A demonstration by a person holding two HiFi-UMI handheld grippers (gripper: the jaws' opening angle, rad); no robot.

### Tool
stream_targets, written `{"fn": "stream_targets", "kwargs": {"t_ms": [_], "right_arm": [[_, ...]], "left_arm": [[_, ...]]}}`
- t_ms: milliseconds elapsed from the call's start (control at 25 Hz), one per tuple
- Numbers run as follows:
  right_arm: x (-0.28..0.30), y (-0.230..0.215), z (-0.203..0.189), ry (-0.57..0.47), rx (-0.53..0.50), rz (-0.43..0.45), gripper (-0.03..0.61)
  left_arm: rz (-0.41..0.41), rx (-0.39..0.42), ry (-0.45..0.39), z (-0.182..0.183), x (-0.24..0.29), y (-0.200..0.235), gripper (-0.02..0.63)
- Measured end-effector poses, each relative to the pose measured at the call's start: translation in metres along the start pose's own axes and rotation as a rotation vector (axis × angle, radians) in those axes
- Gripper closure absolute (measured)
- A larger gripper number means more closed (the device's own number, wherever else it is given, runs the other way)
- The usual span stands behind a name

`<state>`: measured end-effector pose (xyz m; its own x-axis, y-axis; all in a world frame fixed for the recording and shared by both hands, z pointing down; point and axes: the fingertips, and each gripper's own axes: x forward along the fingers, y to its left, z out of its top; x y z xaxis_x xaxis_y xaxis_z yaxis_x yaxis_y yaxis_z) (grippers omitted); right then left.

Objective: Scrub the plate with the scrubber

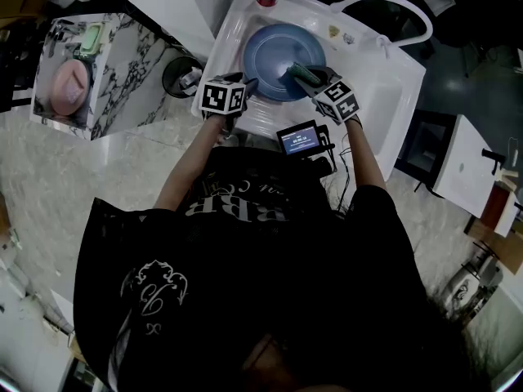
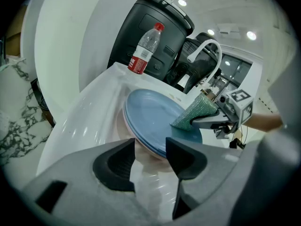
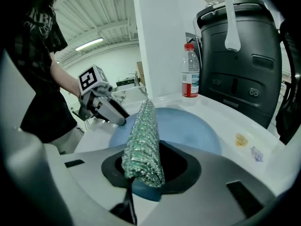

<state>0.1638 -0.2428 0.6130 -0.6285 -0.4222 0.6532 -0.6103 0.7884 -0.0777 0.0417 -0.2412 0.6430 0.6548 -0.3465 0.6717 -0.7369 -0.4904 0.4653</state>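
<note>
Partly hidden plate, rim gripped by left gripper, right gripper clamping scrubber.

Water bottle (red-capped), white faucet

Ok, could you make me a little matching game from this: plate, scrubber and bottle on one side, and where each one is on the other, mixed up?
Things:
1. plate
2. scrubber
3. bottle

Places:
A. pinched in the right tongs
B. standing on the far edge of the sink
C. in the basin, rim gripped by the left tongs

Pairs: 1-C, 2-A, 3-B.
</note>
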Motion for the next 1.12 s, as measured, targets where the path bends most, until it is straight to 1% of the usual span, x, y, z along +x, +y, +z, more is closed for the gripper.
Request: {"fn": "stream_targets", "kwargs": {"t_ms": [160, 240, 400, 560, 680, 840, 1000, 1120], "right_arm": [[0.006, 0.033, 0.002, -0.017, 0.033, 0.123, 0.486], [0.009, 0.046, 0.003, -0.011, 0.028, 0.163, 0.486], [0.015, 0.064, 0.008, 0.008, -0.019, 0.208, 0.486], [0.020, 0.072, 0.012, 0.012, -0.013, 0.226, 0.486], [0.021, 0.066, 0.016, 0.001, 0.010, 0.182, 0.486], [0.015, 0.053, 0.022, -0.023, 0.037, 0.067, 0.486], [-0.006, 0.045, 0.049, -0.103, 0.095, -0.060, 0.486], [-0.025, 0.049, 0.068, -0.154, 0.127, -0.139, 0.486]], "left_arm": [[0.006, 0.009, -0.010, 0.001, -0.001, 0.002, 0.400], [0.011, 0.009, -0.017, 0.000, -0.001, 0.003, 0.400], [0.016, 0.025, -0.029, 0.002, -0.004, 0.005, 0.400], [0.005, 0.057, -0.028, -0.001, -0.006, 0.003, 0.402], [-0.028, 0.107, -0.039, 0.002, -0.010, -0.005, 0.402], [-0.084, 0.140, -0.088, 0.011, -0.026, -0.018, 0.402], [-0.138, 0.202, -0.152, 0.027, -0.052, -0.031, 0.403], [-0.171, 0.264, -0.194, 0.036, -0.077, -0.043, 0.403]]}}
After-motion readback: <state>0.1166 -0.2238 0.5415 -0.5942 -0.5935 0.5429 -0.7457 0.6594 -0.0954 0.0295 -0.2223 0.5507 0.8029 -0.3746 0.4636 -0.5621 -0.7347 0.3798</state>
